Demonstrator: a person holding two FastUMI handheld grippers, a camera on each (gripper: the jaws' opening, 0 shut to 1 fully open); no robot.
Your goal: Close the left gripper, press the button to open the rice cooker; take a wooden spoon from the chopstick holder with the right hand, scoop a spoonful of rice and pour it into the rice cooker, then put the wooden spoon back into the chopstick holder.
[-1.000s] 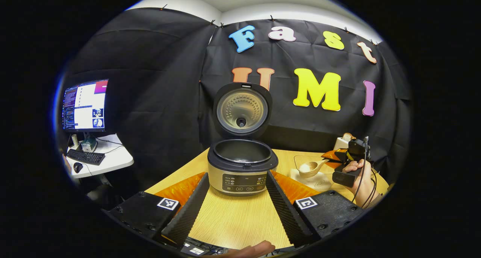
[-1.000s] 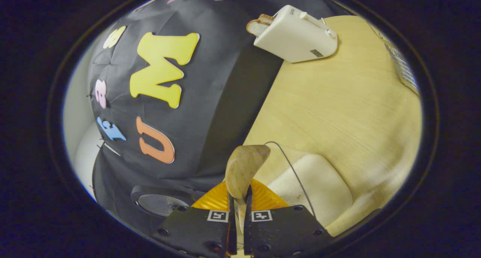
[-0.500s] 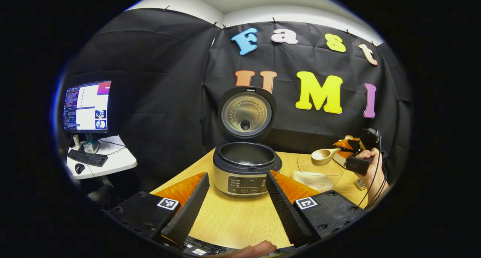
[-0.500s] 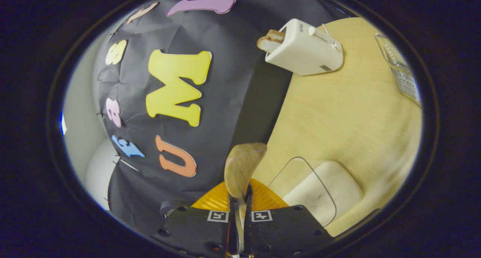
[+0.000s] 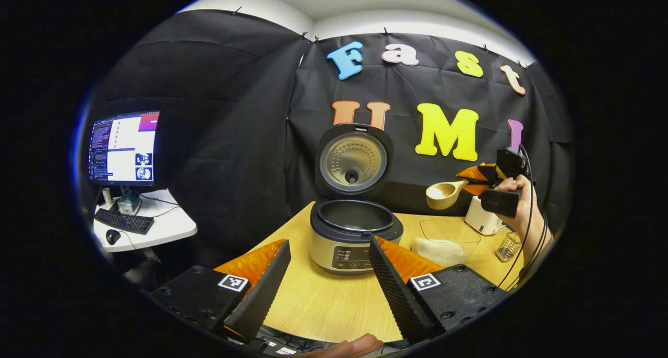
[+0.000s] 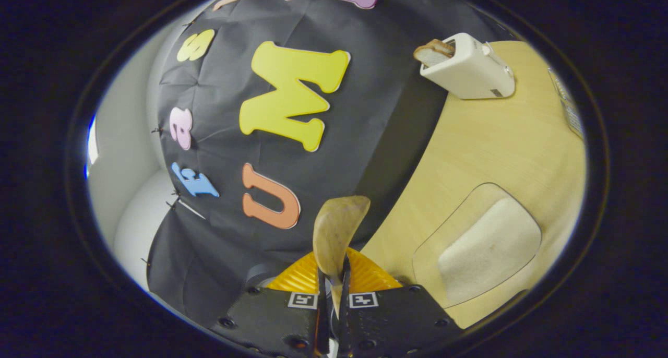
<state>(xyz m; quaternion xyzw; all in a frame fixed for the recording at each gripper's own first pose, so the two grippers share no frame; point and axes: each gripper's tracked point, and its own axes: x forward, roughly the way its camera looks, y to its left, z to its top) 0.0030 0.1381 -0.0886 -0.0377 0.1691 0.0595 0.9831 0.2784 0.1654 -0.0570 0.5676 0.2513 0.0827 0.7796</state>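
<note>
The rice cooker [image 5: 355, 238] stands on the table with its lid [image 5: 354, 162] swung up and its dark pot bare. My left gripper [image 5: 329, 246] hangs open in front of it, holding nothing. To the cooker's right, a hand holds my right gripper [image 5: 488, 183] in the air, shut on the handle of the wooden spoon [image 5: 442, 194], whose bowl carries pale rice and points toward the cooker. In the right gripper view the spoon [image 6: 336, 233] stands edge-on between the shut fingers of the right gripper [image 6: 332, 274]. Below lies the clear rice container [image 6: 482, 248] [image 5: 449, 240].
A white toaster [image 6: 469, 68] [image 5: 482, 217] with a slice of bread stands at the table's back. The wire chopstick holder [image 5: 507, 246] [image 6: 571, 118] sits near the right edge. A monitor [image 5: 123, 148] and keyboard occupy a side desk at the left.
The right gripper has lifted the spoon with rice up out of the container, well above the table. The left gripper has drawn back a little; the cooker now looks smaller and farther right.
</note>
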